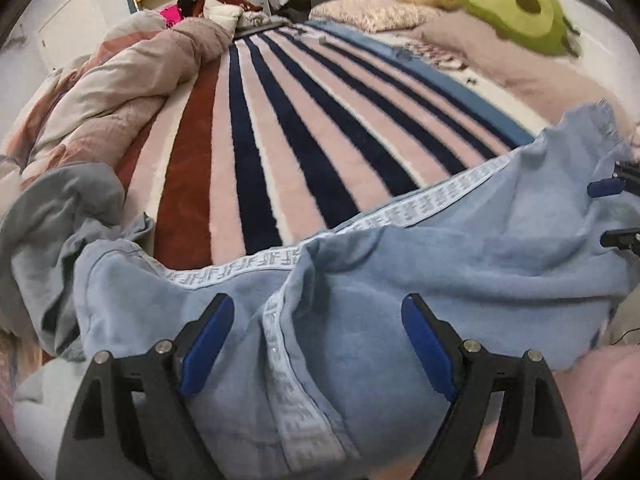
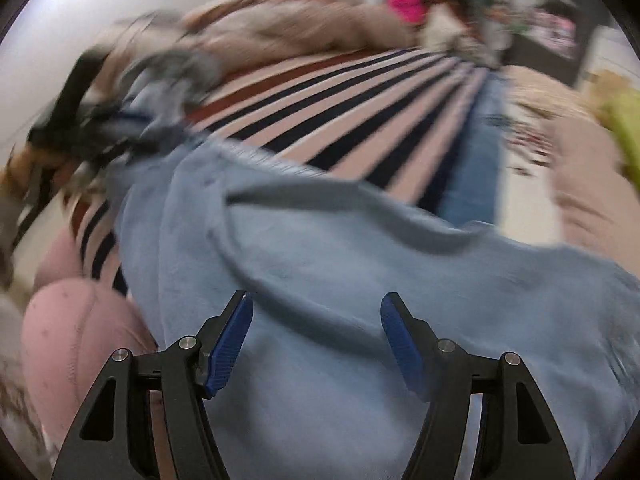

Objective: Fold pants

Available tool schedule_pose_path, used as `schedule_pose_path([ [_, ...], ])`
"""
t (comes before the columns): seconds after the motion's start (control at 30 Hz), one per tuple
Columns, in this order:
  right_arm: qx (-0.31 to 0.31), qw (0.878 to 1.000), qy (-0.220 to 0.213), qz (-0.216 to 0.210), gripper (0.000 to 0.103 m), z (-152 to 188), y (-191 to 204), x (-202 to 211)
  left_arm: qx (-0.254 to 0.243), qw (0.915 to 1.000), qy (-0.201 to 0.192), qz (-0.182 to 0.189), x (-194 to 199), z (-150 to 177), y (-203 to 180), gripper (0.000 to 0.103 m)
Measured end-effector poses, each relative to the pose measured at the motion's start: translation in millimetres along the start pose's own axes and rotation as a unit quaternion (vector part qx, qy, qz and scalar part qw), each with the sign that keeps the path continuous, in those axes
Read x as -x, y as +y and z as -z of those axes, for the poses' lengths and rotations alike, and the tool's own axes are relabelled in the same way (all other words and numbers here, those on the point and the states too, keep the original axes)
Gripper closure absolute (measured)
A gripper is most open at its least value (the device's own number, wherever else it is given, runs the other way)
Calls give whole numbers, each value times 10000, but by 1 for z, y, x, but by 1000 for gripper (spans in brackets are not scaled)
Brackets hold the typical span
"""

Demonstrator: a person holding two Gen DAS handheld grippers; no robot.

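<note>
Light blue pants (image 1: 460,248) with a white patterned side stripe (image 1: 400,212) lie crumpled across the near edge of a striped blanket (image 1: 280,128). My left gripper (image 1: 318,312) hovers over the pants with its blue pads wide apart and only loose cloth below them. At the right edge of the left wrist view the right gripper's fingertips (image 1: 606,188) show beside the pants' hem. In the blurred right wrist view the right gripper (image 2: 316,312) stands open above the same pants (image 2: 320,260), gripping nothing. The left gripper (image 2: 80,120) shows as a dark blur at far left.
A bunched beige duvet (image 1: 120,80) lies along the blanket's left side, with a grey garment (image 1: 60,216) at its near end. Pillows and a green avocado plush (image 1: 512,8) sit at the far right. A pink cushion (image 2: 68,328) lies beside the pants.
</note>
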State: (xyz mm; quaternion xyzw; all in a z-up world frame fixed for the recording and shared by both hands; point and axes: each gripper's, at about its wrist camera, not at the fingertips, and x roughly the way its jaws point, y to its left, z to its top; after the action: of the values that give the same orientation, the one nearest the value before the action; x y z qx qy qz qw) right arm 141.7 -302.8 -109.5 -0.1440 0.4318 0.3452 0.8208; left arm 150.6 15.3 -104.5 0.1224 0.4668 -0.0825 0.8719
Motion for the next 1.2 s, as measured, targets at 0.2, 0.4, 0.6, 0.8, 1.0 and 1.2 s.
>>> schedule_pose_path([
  [0.2,632,9949,630,-463,56,-9,16,-39,29,9996,264,-116,-20,1,10,52],
  [0.4,896,9921,828,-293,98,-1,27,-37,22,9992,325,-227,-16,11,15,93],
  [0.6,703,9965,390,237,102,-11,23,-18,175,9993,-83,-328,14,7,27,95],
  [0.8,451,9965,40,705,102,-49,6,-1,359,9984,-191,-396,32,-12,47,95],
  [1.0,337,9951,85,930,102,-79,-16,-32,511,9974,94,-497,7,-15,65,95],
  [1.2,256,9963,317,762,97,-90,-30,-79,554,9963,411,-509,-26,-11,71,91],
])
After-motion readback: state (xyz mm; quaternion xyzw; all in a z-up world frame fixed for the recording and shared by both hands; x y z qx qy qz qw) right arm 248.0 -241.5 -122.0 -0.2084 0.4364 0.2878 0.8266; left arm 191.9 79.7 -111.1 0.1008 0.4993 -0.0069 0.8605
